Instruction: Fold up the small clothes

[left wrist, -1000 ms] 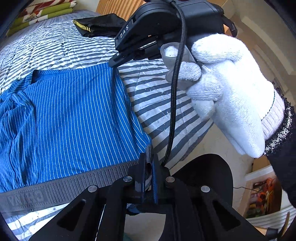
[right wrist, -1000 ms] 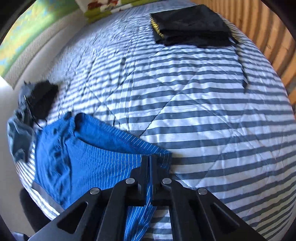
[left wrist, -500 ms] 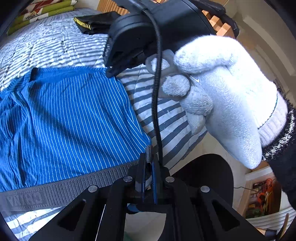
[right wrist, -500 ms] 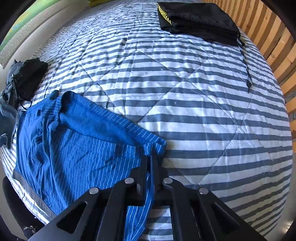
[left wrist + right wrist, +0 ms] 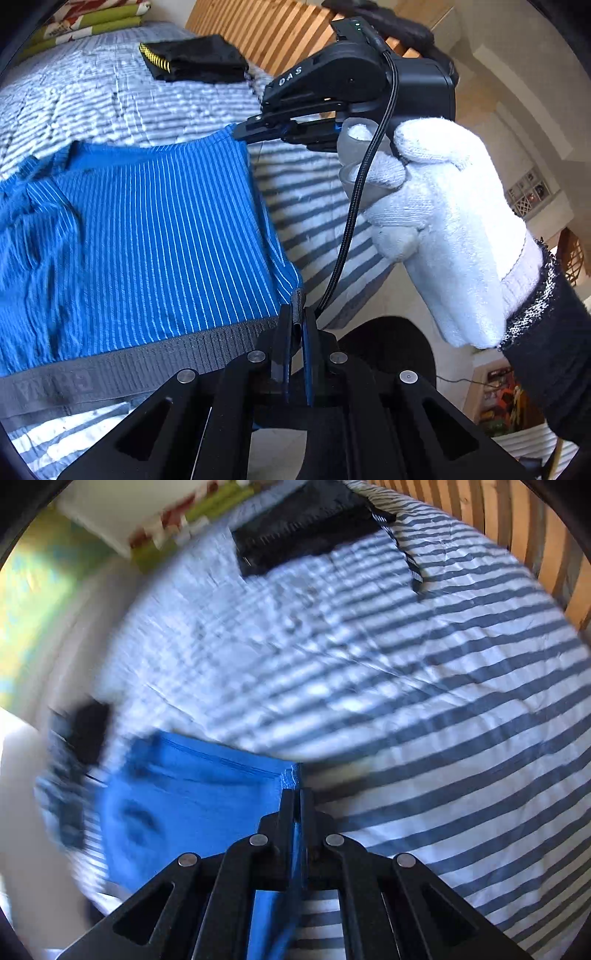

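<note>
Bed (image 5: pixel 424 672): covered by a grey-and-white striped quilt, with a slatted wooden headboard at the far side. It carries all the garments in view.

Blue striped shorts (image 5: pixel 140 236): the garment in hand. They lie near the bed's front edge, mostly spread out, grey waistband (image 5: pixel 122 365) toward the left wrist camera, the far left portion rumpled. One side edge is raised off the quilt between the two grippers. No fold is yet laid in this piece; judged as the start of the first fold, with the lifted side to be carried across the body.

Black garment (image 5: pixel 192 61): lies folded near the headboard, well apart from the shorts. Judged as finished work.

Dark clothes (image 5: pixel 79 738): a small heap at the bed's left edge, beside the shorts. The right wrist view is blurred here, so the count of pieces cannot be told; they appear unfolded and outstanding.

Left gripper (image 5: pixel 293 325): clenched on the waistband end.

Right gripper (image 5: pixel 297 797): clenched on the far hem corner of the same side, held by a white-gloved hand (image 5: pixel 443 221).
</note>
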`<action>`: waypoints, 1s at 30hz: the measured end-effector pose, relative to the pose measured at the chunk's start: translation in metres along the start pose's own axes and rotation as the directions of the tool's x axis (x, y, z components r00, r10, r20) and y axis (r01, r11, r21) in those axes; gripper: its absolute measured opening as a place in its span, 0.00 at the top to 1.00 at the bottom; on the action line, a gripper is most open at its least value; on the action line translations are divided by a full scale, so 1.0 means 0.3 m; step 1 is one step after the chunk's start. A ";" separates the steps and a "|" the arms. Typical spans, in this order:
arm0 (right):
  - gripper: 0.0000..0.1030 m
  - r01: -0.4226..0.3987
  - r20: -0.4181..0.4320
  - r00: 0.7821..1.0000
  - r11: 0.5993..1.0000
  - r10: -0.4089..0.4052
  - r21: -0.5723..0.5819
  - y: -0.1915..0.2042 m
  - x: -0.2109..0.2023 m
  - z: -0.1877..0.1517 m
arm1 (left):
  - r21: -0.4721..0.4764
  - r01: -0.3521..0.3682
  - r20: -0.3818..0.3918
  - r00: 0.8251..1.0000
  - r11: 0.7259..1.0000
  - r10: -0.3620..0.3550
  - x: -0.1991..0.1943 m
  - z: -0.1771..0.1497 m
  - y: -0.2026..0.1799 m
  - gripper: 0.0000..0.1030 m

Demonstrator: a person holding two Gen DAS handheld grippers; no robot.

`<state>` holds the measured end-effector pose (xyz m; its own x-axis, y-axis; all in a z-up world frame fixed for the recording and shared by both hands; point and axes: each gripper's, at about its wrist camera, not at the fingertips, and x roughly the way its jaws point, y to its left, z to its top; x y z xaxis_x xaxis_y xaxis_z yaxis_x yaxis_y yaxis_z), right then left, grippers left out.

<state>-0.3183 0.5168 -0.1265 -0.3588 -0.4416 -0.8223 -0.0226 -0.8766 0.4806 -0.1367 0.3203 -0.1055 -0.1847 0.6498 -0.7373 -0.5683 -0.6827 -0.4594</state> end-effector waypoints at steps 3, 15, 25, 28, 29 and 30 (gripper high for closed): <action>0.98 0.158 0.014 0.987 0.981 -0.158 -0.111 0.051 0.003 0.011 | 0.027 0.000 -0.023 1.000 1.000 0.000 0.032 0.011 -0.006 0.96; 0.98 0.187 0.029 0.982 0.979 -0.185 -0.082 0.205 -0.039 0.001 | -0.098 0.061 0.111 0.993 0.993 -0.050 -0.225 -0.025 0.147 0.97; 0.98 0.046 0.006 0.999 0.940 -0.047 -0.337 0.826 0.079 -0.054 | -0.358 -0.033 0.239 0.963 0.933 0.126 -0.615 -0.261 0.544 0.97; 0.98 0.030 -0.031 0.998 0.909 -0.047 -0.415 1.003 0.197 -0.095 | -0.433 -0.056 0.234 0.957 0.900 0.172 -0.679 -0.345 0.646 0.97; 0.98 0.023 -0.049 0.998 0.899 -0.049 -0.437 1.056 0.243 -0.112 | -0.450 -0.061 0.235 0.954 0.891 0.184 -0.696 -0.377 0.675 0.97; 0.98 0.020 -0.063 0.997 0.890 -0.055 -0.455 1.099 0.286 -0.129 | -0.467 -0.067 0.237 0.951 0.882 0.198 -0.711 -0.400 0.706 0.97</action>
<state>-0.3203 0.1826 -0.0503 -0.2977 -0.4039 -0.8650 0.3973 -0.8763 0.2725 -0.1216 -0.0029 -0.1048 -0.4782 0.5622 -0.6747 -0.1138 -0.8014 -0.5872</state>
